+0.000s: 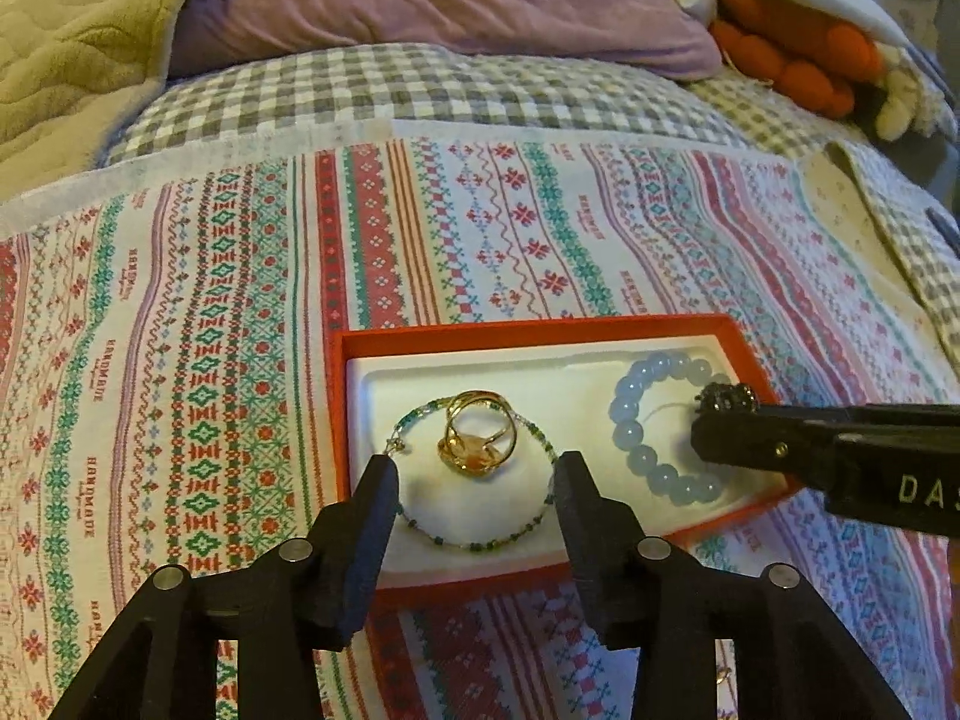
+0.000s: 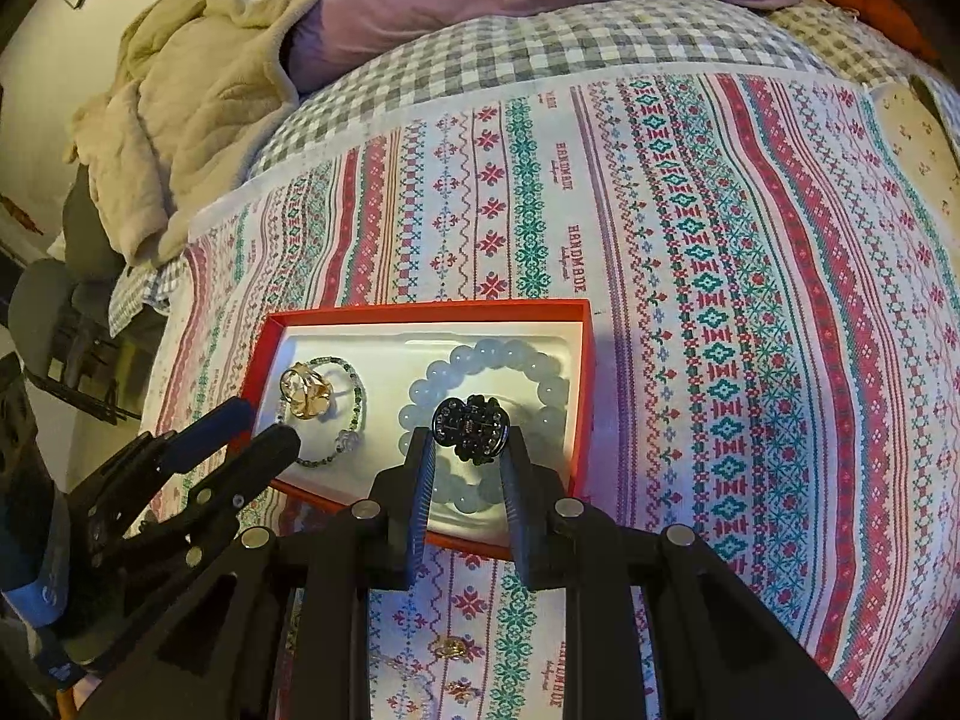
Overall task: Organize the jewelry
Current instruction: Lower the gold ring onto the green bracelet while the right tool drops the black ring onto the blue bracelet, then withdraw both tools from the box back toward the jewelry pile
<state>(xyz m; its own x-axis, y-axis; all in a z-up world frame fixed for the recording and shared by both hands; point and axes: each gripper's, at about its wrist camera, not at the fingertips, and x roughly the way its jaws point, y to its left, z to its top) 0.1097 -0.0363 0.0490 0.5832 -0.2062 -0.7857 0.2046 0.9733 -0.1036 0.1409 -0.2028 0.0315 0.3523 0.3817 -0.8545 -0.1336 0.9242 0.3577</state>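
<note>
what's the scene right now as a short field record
surface: patterned cloth on a bed
box: red jewelry box, open, white insert
in box, left: gold ring inside thin beaded bracelet
in box, right: pale blue bead bracelet
right gripper: shut on dark rhinestone ornament, above the blue bracelet
left gripper: open, holding nothing, over the thin bracelet
outside box: small gold piece on cloth

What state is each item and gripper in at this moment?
Red box: open, lid not in view, on the patterned cloth.
Blue bead bracelet: lying in the box's right side.
Green bead bracelet: lying in the left side.
Gold ring: resting within the green bracelet's loop.
Dark ornament: gripped, above the blue bracelet.
Right gripper: shut on the ornament.
Left gripper: open, empty.
</note>
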